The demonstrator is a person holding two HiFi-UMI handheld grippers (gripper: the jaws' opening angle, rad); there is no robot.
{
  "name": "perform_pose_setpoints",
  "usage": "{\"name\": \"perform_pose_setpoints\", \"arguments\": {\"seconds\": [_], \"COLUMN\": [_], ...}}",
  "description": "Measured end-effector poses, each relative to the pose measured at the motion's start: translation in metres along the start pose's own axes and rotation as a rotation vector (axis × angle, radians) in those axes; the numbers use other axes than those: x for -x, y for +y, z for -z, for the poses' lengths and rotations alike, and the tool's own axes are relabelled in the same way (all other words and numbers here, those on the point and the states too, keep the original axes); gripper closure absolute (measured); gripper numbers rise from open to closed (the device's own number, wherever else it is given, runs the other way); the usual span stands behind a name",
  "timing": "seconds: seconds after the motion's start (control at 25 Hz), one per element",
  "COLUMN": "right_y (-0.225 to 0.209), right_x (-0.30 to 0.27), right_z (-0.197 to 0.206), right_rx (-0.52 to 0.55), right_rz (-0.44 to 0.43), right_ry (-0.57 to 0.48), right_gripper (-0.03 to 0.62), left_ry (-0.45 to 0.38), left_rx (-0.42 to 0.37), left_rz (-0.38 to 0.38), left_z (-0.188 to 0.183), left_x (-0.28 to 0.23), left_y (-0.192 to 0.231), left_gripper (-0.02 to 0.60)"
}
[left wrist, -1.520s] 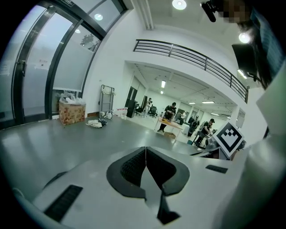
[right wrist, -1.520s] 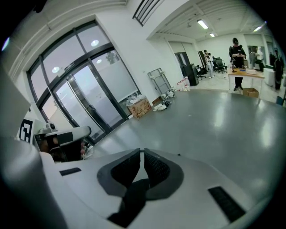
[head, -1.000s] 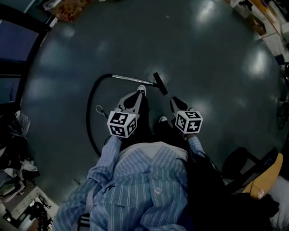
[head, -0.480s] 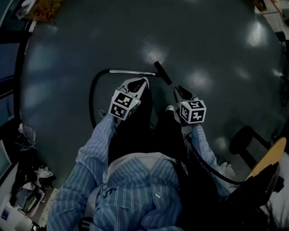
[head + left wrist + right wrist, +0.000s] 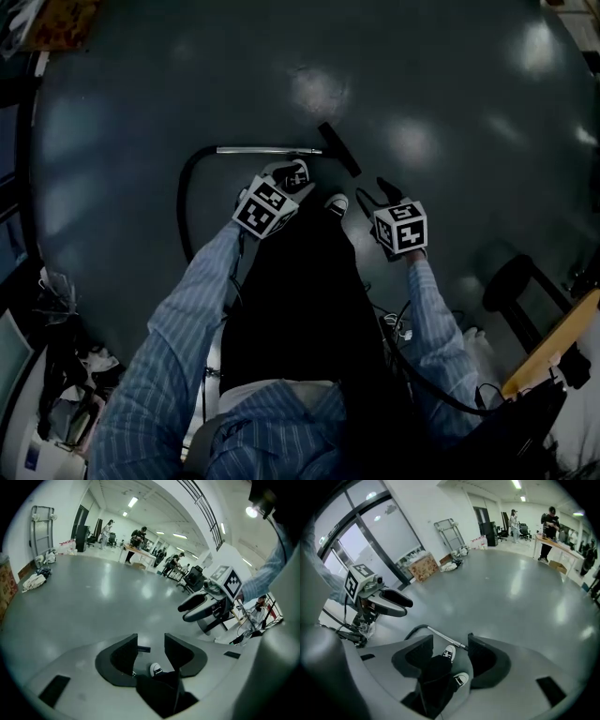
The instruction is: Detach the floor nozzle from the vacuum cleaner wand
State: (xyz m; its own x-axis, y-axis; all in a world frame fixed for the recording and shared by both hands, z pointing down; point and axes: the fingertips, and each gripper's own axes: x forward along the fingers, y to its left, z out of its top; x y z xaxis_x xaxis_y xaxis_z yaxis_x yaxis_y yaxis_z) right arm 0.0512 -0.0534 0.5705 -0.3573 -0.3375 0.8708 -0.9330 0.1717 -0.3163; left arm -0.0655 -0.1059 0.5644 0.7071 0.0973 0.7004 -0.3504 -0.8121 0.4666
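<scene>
The vacuum lies on the dark floor ahead of my feet. Its silver wand (image 5: 262, 149) runs left to right, the black floor nozzle (image 5: 339, 149) sits on its right end, and the black hose (image 5: 187, 202) curves back on the left. My left gripper (image 5: 292, 172) hovers just short of the wand's right end; its jaws have just been opening and hold nothing. My right gripper (image 5: 380, 191) hangs right of the nozzle, its jaws also just opened and empty. In the right gripper view the wand (image 5: 444, 637) shows between the open jaws of my right gripper (image 5: 450, 646), far below. The left gripper view shows my left gripper (image 5: 151, 648) open above a shoe (image 5: 155, 669).
An office chair base (image 5: 511, 281) and a wooden board (image 5: 553, 347) stand at the right. Clutter (image 5: 56, 375) lies at the lower left, a cardboard box (image 5: 56, 19) at the top left. People stand at a far table (image 5: 136, 550). A trolley (image 5: 450, 534) leans on the wall.
Both grippers have dropped toward the floor and moved forward, nearer the wand and nozzle. Their jaws, shut before, now stand open. The person has bent forward.
</scene>
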Motion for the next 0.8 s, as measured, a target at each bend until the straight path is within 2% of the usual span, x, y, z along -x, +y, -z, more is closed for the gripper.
{"name": "perform_pose_setpoints", "arguments": {"seconds": [0.12, 0.28, 0.36, 0.48, 0.64, 0.8], "right_y": [-0.024, -0.06, -0.074, -0.087, -0.099, -0.126], "right_x": [-0.046, -0.117, -0.154, -0.198, -0.245, -0.285], "right_z": [0.022, 0.064, 0.081, 0.105, 0.146, 0.173], "right_rx": [-0.006, -0.001, 0.019, 0.026, 0.074, 0.095], "right_rz": [0.005, 0.045, 0.064, 0.065, 0.057, 0.081], "right_ry": [0.035, 0.093, 0.117, 0.136, 0.176, 0.193], "right_gripper": [0.379, 0.375, 0.371, 0.367, 0.361, 0.357], "left_ry": [0.063, 0.094, 0.111, 0.187, 0.311, 0.365], "left_rx": [-0.017, 0.018, -0.001, -0.067, -0.196, -0.306], "left_rz": [-0.009, -0.03, -0.035, -0.034, -0.022, -0.053], "left_z": [0.032, 0.073, 0.094, 0.128, 0.182, 0.213], "left_x": [-0.046, -0.11, -0.144, -0.187, -0.238, -0.282], "left_y": [0.025, 0.059, 0.077, 0.093, 0.109, 0.137], "left_gripper": [0.423, 0.423, 0.423, 0.423, 0.423, 0.416]}}
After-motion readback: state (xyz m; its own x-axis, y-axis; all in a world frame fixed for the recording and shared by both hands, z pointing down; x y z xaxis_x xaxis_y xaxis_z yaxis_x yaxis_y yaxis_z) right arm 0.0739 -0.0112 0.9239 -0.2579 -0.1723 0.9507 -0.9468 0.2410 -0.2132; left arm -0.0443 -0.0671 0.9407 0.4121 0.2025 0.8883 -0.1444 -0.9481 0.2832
